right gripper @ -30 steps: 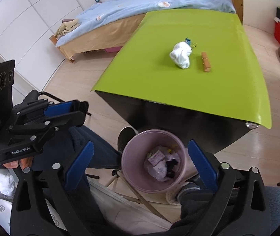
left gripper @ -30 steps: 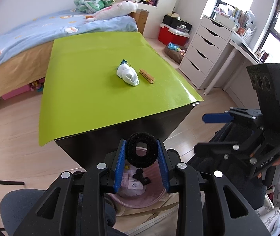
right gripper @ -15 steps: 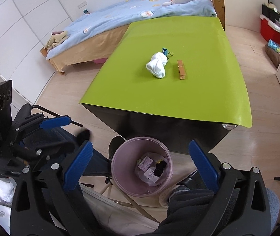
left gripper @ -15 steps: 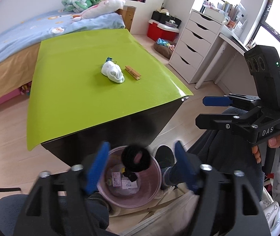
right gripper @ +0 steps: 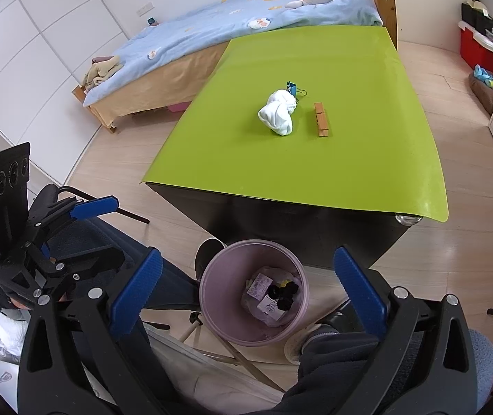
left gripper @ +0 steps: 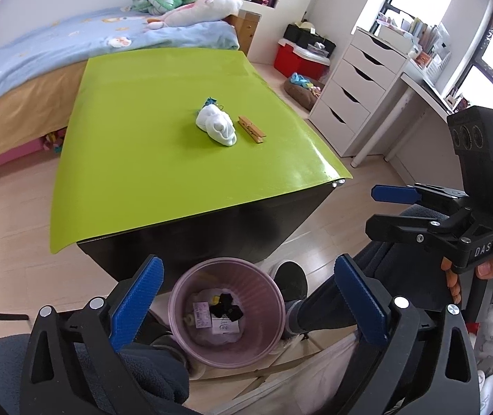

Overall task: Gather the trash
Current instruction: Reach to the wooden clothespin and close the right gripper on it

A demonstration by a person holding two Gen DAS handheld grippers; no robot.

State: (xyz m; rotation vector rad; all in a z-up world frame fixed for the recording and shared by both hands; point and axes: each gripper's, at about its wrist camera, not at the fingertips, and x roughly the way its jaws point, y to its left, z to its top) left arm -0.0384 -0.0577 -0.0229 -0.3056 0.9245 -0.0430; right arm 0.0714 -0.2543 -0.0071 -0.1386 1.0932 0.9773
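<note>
A pink bin (left gripper: pixel 185 297) stands on the floor against the front of the green table (left gripper: pixel 142 159). My left gripper (left gripper: pixel 246 269) hangs above it, jaws opening wide with nothing between them. A black foam ring (left gripper: pixel 225 306) lies in the bin on paper scraps. My right gripper (right gripper: pixel 246 259) is open over the same bin (right gripper: pixel 217 278), also with nothing between its fingers. On the table lie a crumpled white cloth (left gripper: pixel 217 126), a wooden clothespin (left gripper: pixel 251 129) and a blue binder clip (left gripper: pixel 211 101).
A person's legs and a shoe (left gripper: pixel 289 276) sit right beside the bin. A bed (left gripper: pixel 39 55) runs behind the table. White drawers (left gripper: pixel 353 90) and a red box (left gripper: pixel 295 58) stand to the right on the wooden floor.
The left gripper, shut on the black ring a second ago, has opened, and the ring has dropped into the bin. The right gripper stays open, its view shifted slightly.
</note>
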